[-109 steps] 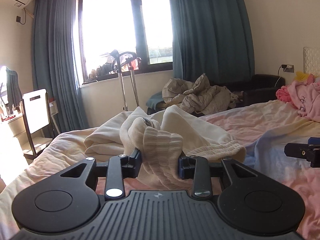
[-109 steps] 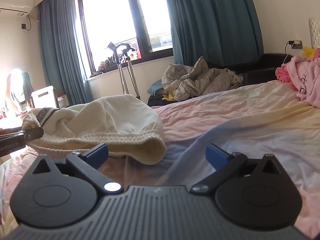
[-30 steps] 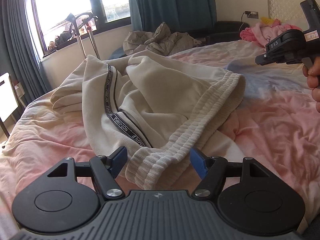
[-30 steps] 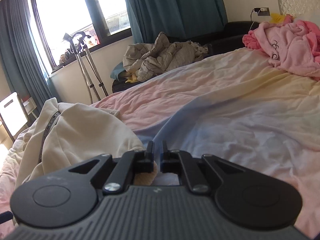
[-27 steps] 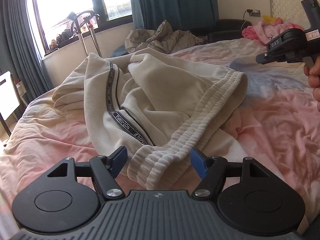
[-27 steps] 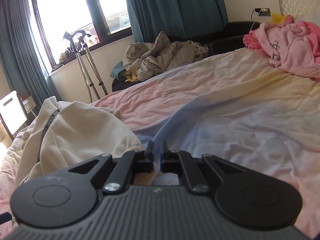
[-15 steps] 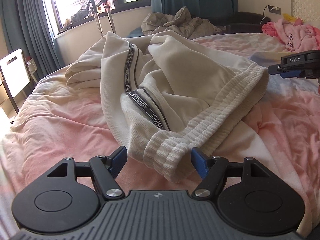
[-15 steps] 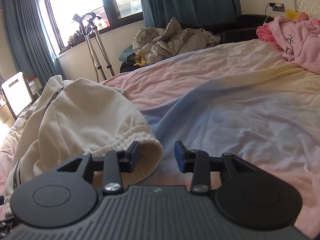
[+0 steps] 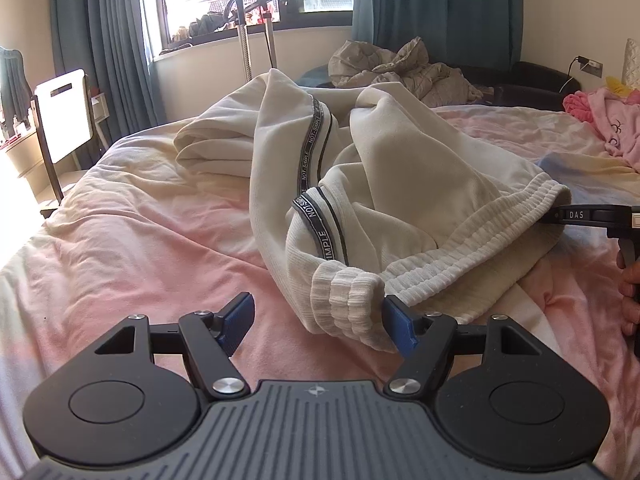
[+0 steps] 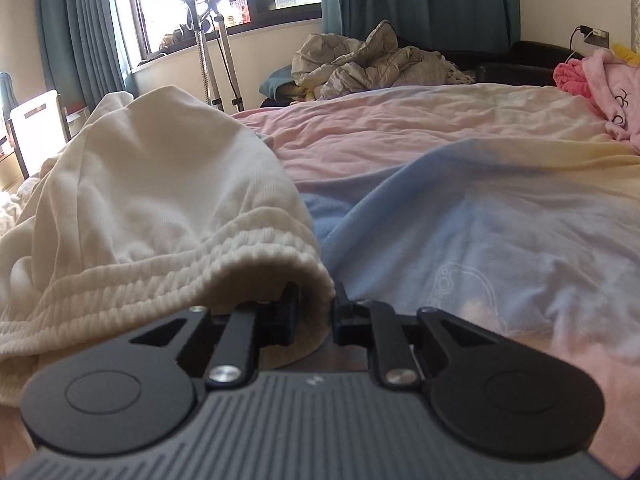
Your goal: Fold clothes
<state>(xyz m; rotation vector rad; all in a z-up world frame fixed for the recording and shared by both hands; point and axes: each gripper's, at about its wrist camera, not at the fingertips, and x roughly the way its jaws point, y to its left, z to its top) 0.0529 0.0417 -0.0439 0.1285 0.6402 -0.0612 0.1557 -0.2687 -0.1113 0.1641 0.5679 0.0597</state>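
1. The cream sweatpants, soft knit with a ribbed elastic waistband and a dark lettered side stripe, lay bunched on the bed.
2. The bed's crumpled cover faded from pink to pale blue; beyond the sweatpants stood teal curtains and a bright window.
3. The left hand-held gripper had stayed spread wide, one blue pad apparently touching the waistband's folded corner.
4. The right hand-held gripper, half a second earlier parted, had pinched the waistband's far end.

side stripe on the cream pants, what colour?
Black tape with white lettering; clearest in left wrist view.
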